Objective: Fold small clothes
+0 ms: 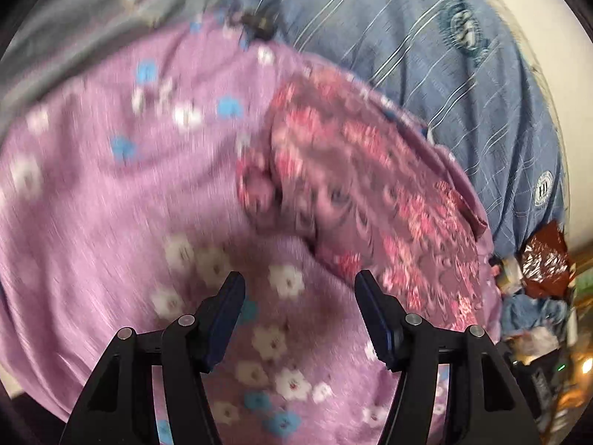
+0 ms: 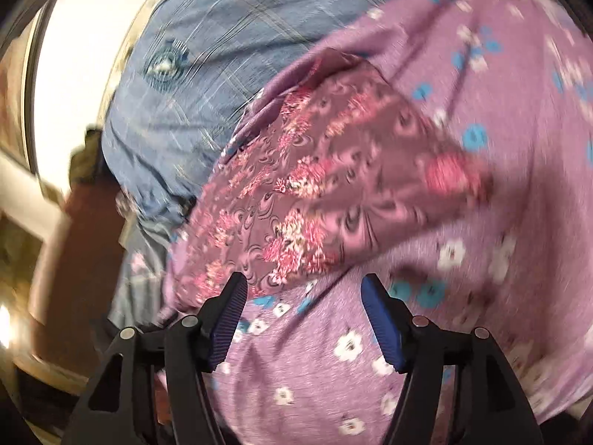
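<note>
Left gripper [image 1: 299,282] tips forward, jaws spread wide, blue ribbed pads [image 1: 230,319] facing each other with nothing between them. Right gripper [image 2: 303,284] matches it: black fingers [image 2: 385,322] splayed apart, nothing clamped, angled downward.

Motion blur smears the patterned garment [image 1: 355,193] — its folds and edges perhaps unreadable; the lilac sheet [image 1: 92,204] runs off frame, hiding whatever lies beneath.
</note>
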`<move>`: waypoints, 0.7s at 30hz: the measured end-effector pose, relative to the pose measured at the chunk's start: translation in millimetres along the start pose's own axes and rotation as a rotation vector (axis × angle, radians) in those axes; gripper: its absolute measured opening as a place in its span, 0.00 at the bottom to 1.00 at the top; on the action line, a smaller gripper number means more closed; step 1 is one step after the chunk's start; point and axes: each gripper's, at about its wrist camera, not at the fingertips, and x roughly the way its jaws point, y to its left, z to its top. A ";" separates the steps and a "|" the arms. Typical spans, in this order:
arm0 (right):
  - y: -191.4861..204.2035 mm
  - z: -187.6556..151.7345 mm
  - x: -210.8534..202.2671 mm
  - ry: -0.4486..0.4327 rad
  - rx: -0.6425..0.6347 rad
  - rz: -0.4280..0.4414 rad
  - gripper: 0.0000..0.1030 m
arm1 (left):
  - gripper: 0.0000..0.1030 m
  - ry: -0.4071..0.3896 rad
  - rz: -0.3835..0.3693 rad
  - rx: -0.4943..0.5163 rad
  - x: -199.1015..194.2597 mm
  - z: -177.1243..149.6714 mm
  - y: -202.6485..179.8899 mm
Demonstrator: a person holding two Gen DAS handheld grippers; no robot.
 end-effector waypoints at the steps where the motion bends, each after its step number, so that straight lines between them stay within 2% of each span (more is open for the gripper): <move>1: -7.4 -1.3 2.1 0.009 0.046 0.023 0.65 | 0.59 0.014 -0.021 -0.030 4.4 1.1 2.3; 4: -31.4 3.4 6.4 -0.017 0.191 0.085 0.65 | 0.59 0.012 -0.069 -0.107 15.5 10.1 10.7; 7: -53.6 12.7 11.5 -0.043 0.304 0.084 0.66 | 0.59 -0.028 -0.124 -0.130 22.7 27.1 13.1; 10: -77.3 27.3 20.4 -0.096 0.409 0.118 0.64 | 0.59 -0.049 -0.191 -0.194 35.5 44.0 23.4; 12: -80.1 37.2 25.1 -0.122 0.430 0.138 0.64 | 0.59 -0.067 -0.227 -0.217 42.1 53.7 28.8; 14: -74.6 46.5 30.9 -0.132 0.391 0.120 0.62 | 0.57 -0.101 -0.251 -0.207 45.9 60.4 27.6; 15: -69.7 50.2 32.3 -0.145 0.357 0.095 0.57 | 0.54 -0.115 -0.263 -0.179 47.0 63.1 24.3; 16: -66.3 51.5 32.8 -0.158 0.335 0.076 0.39 | 0.49 -0.122 -0.259 -0.148 48.3 64.8 20.7; 17: -60.4 53.6 34.4 -0.164 0.289 0.024 0.16 | 0.35 -0.127 -0.241 -0.106 49.3 67.5 16.8; 18: -56.4 54.4 35.6 -0.158 0.255 -0.017 0.11 | 0.24 -0.128 -0.230 -0.082 49.7 67.3 15.8; 21: -45.7 50.2 29.5 -0.171 0.160 -0.102 0.09 | 0.16 -0.130 -0.202 -0.046 56.6 66.1 14.3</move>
